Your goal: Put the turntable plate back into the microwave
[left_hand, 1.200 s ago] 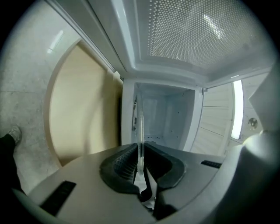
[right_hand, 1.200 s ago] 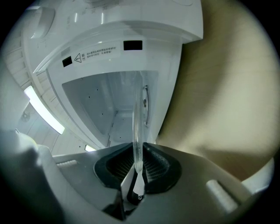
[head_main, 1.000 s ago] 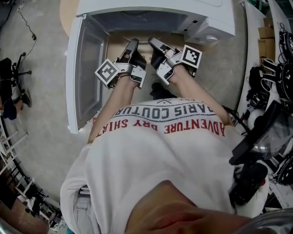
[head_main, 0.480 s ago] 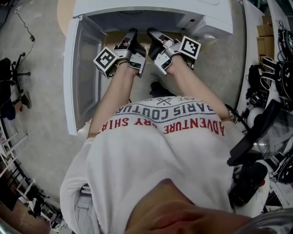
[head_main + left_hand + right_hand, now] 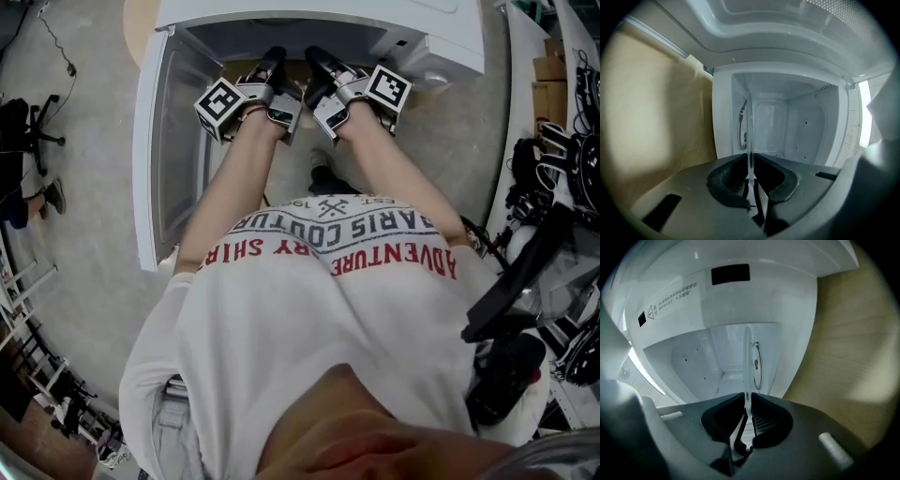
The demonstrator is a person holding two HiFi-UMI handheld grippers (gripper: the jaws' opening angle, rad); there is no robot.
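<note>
Teamwork: pinching the clear glass turntable plate (image 5: pixel 749 133) by its rim with both left gripper (image 5: pixel 273 60) and right gripper (image 5: pixel 315 60), holding it at the mouth of the white microwave (image 5: pixel 319 17), beside its wide-open door (image 5: pixel 173 141).

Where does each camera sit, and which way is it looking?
Head view: on the person's head, looking steeply down at the open microwave; shows their shirt, arms, left hand-held gripper and right hand-held gripper.
Left gripper view: rides the left hand-held gripper, looking along its jaws into the microwave; the jaws pinch the turntable plate edge-on.
Right gripper view: rides the right hand-held gripper, looking in too; its jaws pinch the turntable plate.
Shared: both gripper views show the turntable plate and the microwave's inside.
</note>
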